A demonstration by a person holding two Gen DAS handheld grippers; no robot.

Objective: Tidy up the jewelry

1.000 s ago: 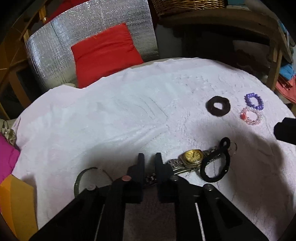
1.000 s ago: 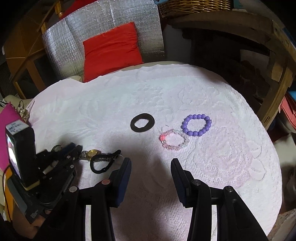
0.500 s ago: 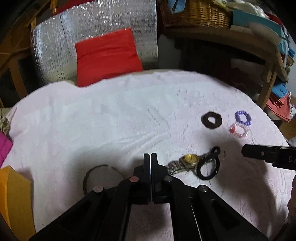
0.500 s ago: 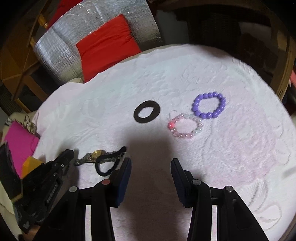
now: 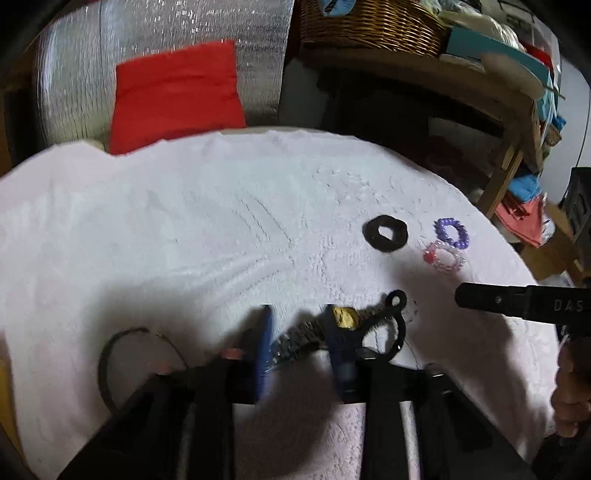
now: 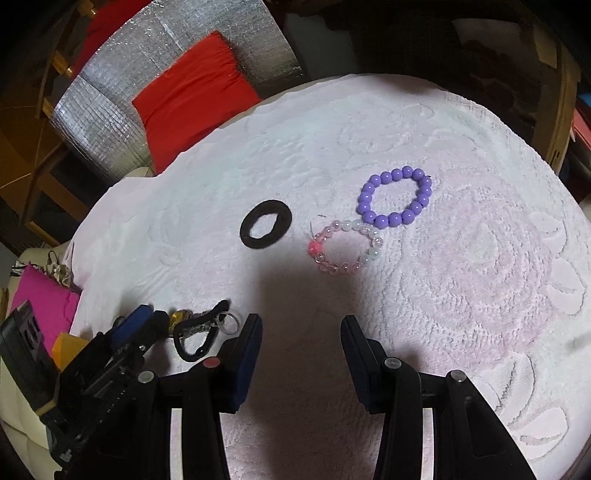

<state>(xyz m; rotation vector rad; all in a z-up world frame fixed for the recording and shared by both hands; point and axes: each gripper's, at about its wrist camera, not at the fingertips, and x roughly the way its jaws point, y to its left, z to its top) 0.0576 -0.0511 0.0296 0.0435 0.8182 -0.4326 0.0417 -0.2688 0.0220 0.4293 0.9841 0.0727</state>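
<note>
A gold-faced watch point(image 5: 345, 317) with a metal band lies on the pink-white towel point(image 5: 184, 240), touching a black hair tie point(image 5: 388, 332). My left gripper point(image 5: 300, 332) is low over it, jaws opening, with the watch band lying between the blurred blue pads point(image 5: 264, 332). I cannot see the pads pressing on it. A brown scrunchie point(image 6: 265, 229), a purple bead bracelet point(image 6: 393, 195) and a pink-clear bead bracelet point(image 6: 345, 247) lie ahead of my right gripper point(image 6: 301, 332), which stands open and empty above the towel. The left gripper point(image 6: 147, 319), watch point(image 6: 179, 317) and hair tie point(image 6: 195, 339) show at its left.
A thin dark bangle point(image 5: 110, 354) lies left of the left gripper. Behind the towel stand a red cushion point(image 5: 173, 92) on silver foil padding point(image 5: 74, 74), a wicker basket point(image 5: 369, 26) and a wooden shelf point(image 5: 509, 162). A pink item point(image 6: 40, 299) sits off the left edge.
The left jaws, fully closed half a second ago, have parted around the watch band. The right gripper has sunk closer to the towel and rolled a little.
</note>
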